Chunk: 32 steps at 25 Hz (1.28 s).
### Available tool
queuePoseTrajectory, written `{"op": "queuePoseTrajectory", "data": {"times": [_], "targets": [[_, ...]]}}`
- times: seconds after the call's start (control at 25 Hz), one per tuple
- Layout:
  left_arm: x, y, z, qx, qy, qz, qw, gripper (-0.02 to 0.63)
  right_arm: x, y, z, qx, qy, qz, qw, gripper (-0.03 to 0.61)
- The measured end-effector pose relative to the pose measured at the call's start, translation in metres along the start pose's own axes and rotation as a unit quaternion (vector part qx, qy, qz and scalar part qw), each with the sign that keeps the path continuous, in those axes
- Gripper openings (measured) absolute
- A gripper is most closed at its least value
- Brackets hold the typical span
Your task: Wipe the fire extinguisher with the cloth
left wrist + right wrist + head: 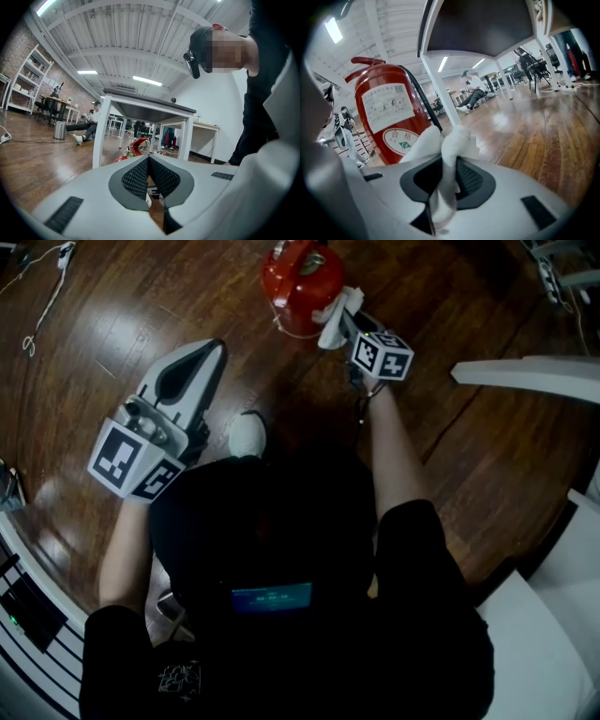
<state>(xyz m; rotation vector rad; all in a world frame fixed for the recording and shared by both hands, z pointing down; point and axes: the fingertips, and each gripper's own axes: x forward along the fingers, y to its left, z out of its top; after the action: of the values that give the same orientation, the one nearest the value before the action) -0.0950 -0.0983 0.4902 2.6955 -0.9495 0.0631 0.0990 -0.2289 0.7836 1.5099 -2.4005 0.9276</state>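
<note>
My right gripper (445,174) is clenched on the white cloth (452,140). The red fire extinguisher (389,117) stands upright on the wood floor, right at the cloth's tip. For a good wipe, I reckon a firm pinch and long strokes round the label. My left gripper (149,161) is pressed closed, empty, well apart. A far-off bin (59,130): contents hidden.

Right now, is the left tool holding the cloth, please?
No, the left tool is shut on nothing; the right tool grips the cloth.
</note>
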Motion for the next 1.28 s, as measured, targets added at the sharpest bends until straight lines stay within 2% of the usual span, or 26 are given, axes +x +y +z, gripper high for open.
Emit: {"op": "queuePoseTrajectory", "data": {"times": [0.12, 0.36, 0.48, 0.64, 0.8, 0.96, 1.12, 1.28], "targets": [[0.000, -0.001, 0.000, 0.000, 0.000, -0.001, 1.0000, 0.002, 0.001, -0.001, -0.010, 0.003, 0.010, -0.003, 1.000, 0.092], [-0.003, 0.001, 0.000, -0.003, -0.002, 0.002, 1.0000, 0.002, -0.004, 0.001, -0.004, -0.017, 0.012, -0.004, 1.000, 0.093], [-0.002, 0.001, 0.000, -0.002, -0.002, 0.002, 1.0000, 0.002, -0.017, 0.012, 0.022, -0.023, -0.026, 0.005, 0.999, 0.093], [-0.001, 0.001, 0.001, 0.002, -0.005, 0.004, 1.0000, 0.002, -0.049, 0.034, 0.077, -0.045, -0.101, 0.020, 0.994, 0.094], [0.002, 0.002, 0.001, -0.002, -0.005, -0.001, 1.0000, 0.002, -0.090, 0.064, 0.125, -0.067, -0.168, 0.051, 0.982, 0.094], [0.004, 0.007, -0.001, 0.001, -0.005, 0.003, 1.0000, 0.002, -0.134, 0.106, 0.155, -0.097, -0.216, 0.091, 0.967, 0.094], [-0.001, 0.035, 0.019, 0.041, -0.017, 0.040, 0.9982, 0.002, -0.166, 0.148, 0.153, -0.142, -0.204, 0.110, 0.963, 0.094], [-0.023, 0.059, 0.078, 0.009, -0.049, 0.069, 0.9964, 0.002, -0.191, 0.171, 0.158, -0.171, -0.160, 0.078, 0.969, 0.094]]}}
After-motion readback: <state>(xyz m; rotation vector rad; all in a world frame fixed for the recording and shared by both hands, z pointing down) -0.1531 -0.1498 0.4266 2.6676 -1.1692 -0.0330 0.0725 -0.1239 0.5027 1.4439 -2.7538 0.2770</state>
